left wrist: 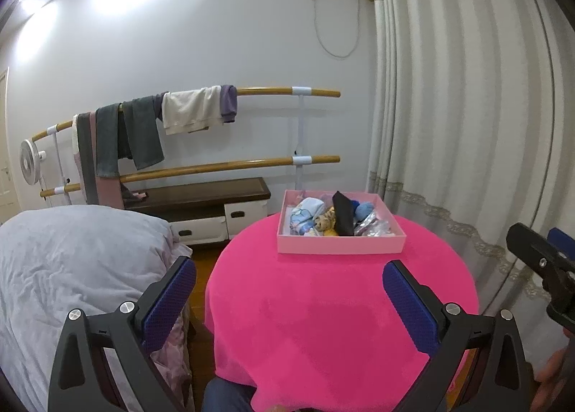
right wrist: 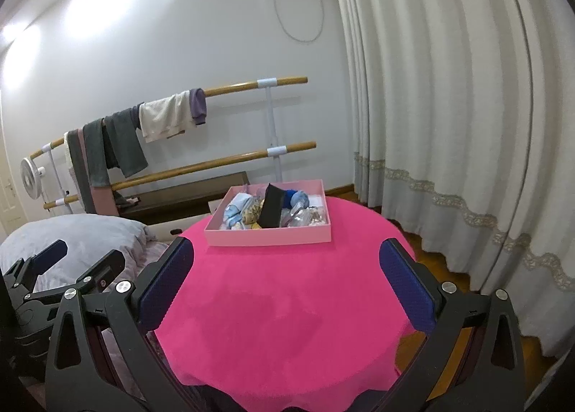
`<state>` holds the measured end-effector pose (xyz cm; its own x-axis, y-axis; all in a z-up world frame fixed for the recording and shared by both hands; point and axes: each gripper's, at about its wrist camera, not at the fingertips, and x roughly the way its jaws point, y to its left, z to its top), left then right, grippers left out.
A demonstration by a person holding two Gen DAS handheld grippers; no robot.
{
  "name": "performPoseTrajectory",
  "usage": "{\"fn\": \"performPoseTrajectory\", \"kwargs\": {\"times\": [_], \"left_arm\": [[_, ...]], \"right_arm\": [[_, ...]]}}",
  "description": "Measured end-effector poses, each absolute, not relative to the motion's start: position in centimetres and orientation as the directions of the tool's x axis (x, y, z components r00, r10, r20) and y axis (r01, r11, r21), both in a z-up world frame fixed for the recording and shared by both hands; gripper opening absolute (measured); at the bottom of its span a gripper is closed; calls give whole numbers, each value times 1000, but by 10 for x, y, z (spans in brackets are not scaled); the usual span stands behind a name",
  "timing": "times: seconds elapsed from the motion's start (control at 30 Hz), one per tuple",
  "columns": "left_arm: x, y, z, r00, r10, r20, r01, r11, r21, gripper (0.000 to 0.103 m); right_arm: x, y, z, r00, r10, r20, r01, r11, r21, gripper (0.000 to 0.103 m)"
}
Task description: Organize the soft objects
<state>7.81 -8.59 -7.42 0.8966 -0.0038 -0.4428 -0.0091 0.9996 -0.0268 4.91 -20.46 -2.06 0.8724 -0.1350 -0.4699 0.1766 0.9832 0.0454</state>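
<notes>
A shallow pink box (left wrist: 341, 245) (right wrist: 267, 235) sits at the far side of a round table under a bright pink cloth (left wrist: 323, 311) (right wrist: 287, 304). Inside lie several soft items: a light blue patterned cloth (left wrist: 305, 216) (right wrist: 235, 212), a black piece (left wrist: 344, 212) (right wrist: 272, 207), a blue ball-like roll (left wrist: 363, 210) (right wrist: 300, 198) and silvery packets (left wrist: 373, 227) (right wrist: 305, 218). My left gripper (left wrist: 289, 295) hovers open over the near half of the table, nothing between its blue pads. My right gripper (right wrist: 285, 277) is open too, also empty. Each gripper shows at the edge of the other's view.
A bed with a grey duvet (left wrist: 72, 268) (right wrist: 79, 236) stands left of the table. Behind are a two-bar wooden rail (left wrist: 273, 91) hung with towels, a low dark bench (left wrist: 201, 192), a small fan (left wrist: 28, 160) and long pale curtains (left wrist: 467, 124) on the right.
</notes>
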Motion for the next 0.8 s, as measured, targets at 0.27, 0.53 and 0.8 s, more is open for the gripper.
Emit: {"fn": "performPoseTrajectory", "kwargs": {"times": [0.27,0.53,0.8], "left_arm": [[50,-84,-61,906,14,-423,-19,1000,-8,103],[41,-85,-49,911,30,-411,-38,999,-10,103],[44,-89,-42,912,9,-411,-22,999,-27,103]], "right_arm": [[32,-199,-11,892,-135,-432,176,983,56,103],[28,-199,-12,894,-139,-426,178,983,53,103],[26,-203,-12,894,-146,-423,184,982,50,103]]}}
